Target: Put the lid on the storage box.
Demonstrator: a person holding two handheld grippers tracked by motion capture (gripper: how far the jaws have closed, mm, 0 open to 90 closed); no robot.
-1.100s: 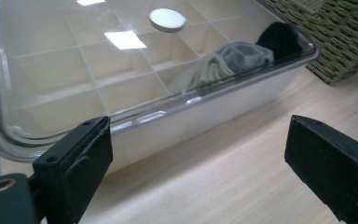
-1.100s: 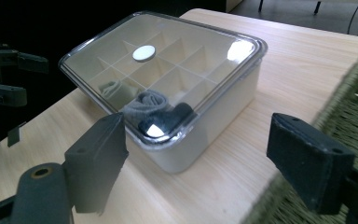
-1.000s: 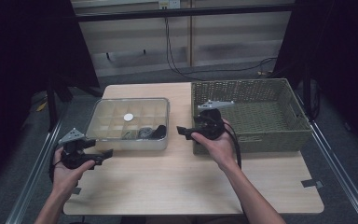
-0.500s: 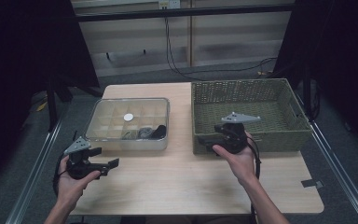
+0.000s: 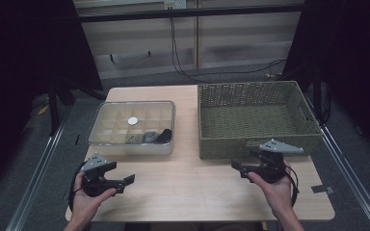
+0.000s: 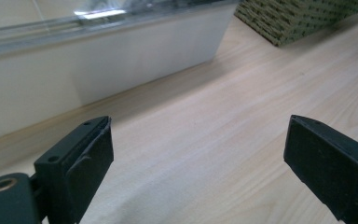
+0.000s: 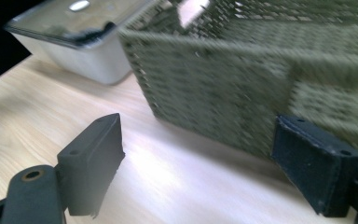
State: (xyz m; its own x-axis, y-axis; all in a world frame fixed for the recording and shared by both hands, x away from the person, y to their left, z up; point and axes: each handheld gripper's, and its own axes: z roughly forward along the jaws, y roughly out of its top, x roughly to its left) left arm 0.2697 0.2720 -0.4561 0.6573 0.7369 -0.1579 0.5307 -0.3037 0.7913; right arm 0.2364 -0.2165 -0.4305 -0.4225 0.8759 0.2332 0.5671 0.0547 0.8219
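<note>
Dark surroundings and a grey floor are seen around a pale wooden bench (image 5: 197, 192), on which two containers are set side by side. On the left of the bench stands a clear plastic compartment box (image 5: 133, 126), in which a small white round piece (image 5: 133, 121) is seen in a middle compartment and a cluster of dark small parts (image 5: 154, 136) in the compartments at its near right corner; what those parts are cannot be told. Just to its right, apart from it by a narrow strip of bare wood, an olive-green woven rectangular basket (image 5: 255, 120) is placed. The left gripper (image 5: 123, 180) is held in a hand in front of the box's near wall, low over the bench near its near left edge; in the left gripper view its fingers (image 6: 81, 163) are seen spread wide apart with nothing between them, the white wall of the box lying ahead and a corner of the basket farther off. The right gripper (image 5: 238, 166) is held in the other hand just before the basket's near wall; in the right gripper view its fingers (image 7: 95, 158) are likewise spread apart and empty, the basket's woven wall standing close ahead and blocking the way forward, with the box seen beyond to one side. Black cables are seen hanging behind the bench.
</note>
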